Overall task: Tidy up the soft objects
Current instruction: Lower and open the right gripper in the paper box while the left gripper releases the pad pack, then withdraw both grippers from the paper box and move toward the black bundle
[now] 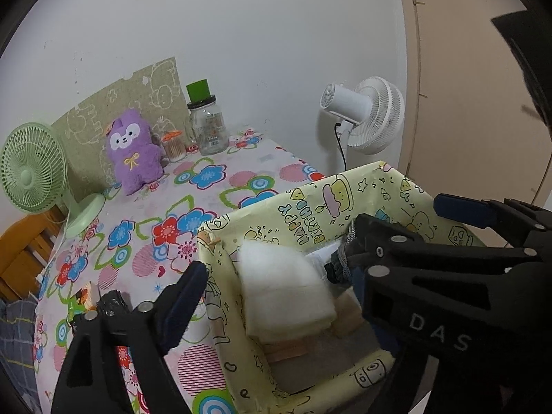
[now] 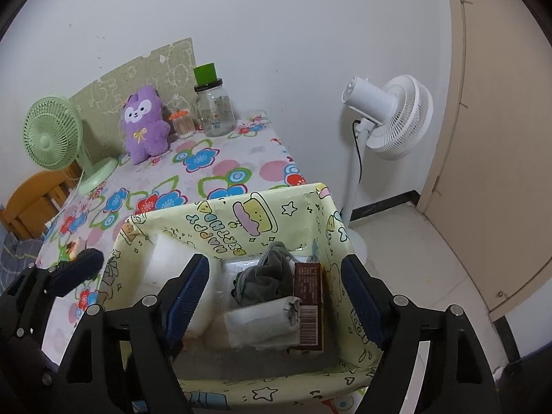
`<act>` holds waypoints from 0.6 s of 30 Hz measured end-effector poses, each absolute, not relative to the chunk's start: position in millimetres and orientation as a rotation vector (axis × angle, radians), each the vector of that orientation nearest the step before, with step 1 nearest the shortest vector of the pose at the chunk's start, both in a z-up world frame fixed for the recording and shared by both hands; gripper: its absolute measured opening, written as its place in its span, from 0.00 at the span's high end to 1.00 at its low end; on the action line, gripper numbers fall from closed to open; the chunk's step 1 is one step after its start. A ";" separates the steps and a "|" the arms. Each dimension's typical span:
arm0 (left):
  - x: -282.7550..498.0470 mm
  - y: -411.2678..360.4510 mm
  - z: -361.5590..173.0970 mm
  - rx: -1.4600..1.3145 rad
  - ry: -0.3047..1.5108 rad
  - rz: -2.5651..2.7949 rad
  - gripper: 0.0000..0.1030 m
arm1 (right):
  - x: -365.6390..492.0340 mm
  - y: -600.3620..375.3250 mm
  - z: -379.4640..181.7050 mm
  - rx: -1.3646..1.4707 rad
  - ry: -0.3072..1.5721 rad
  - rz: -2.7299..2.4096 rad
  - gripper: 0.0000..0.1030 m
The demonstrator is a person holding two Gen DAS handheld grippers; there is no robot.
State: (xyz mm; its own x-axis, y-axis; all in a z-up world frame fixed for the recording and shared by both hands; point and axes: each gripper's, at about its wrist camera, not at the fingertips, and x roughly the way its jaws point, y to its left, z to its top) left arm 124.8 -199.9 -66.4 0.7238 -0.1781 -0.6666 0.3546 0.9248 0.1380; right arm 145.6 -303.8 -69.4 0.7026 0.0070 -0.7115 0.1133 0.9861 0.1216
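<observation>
A yellow cartoon-print box stands at the near end of the flowered table. Inside it lie a white soft block, a grey cloth, a rolled white cloth and a brown carton. My left gripper stands open at the box's left wall, with the white block lying loose in front of it. My right gripper is open above the grey and white cloths and touches neither. A purple plush toy sits at the table's far end.
A green desk fan stands far left beside a wooden chair. A glass jar with a green cup on its lid and a small swab jar stand by the wall. A white floor fan stands right of the table.
</observation>
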 end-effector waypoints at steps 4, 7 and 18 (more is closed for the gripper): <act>122.6 -198.9 -65.4 0.270 0.697 -0.298 0.09 | 145.7 -303.8 -69.5 0.160 0.790 -0.058 0.21; 120.4 -195.8 -63.8 0.265 0.692 -0.293 0.07 | 143.2 -301.2 -70.4 0.159 0.792 -0.055 0.21; 108.8 -178.3 -55.0 0.263 0.670 -0.253 0.03 | 130.2 -274.0 -60.6 0.107 0.768 -0.045 0.17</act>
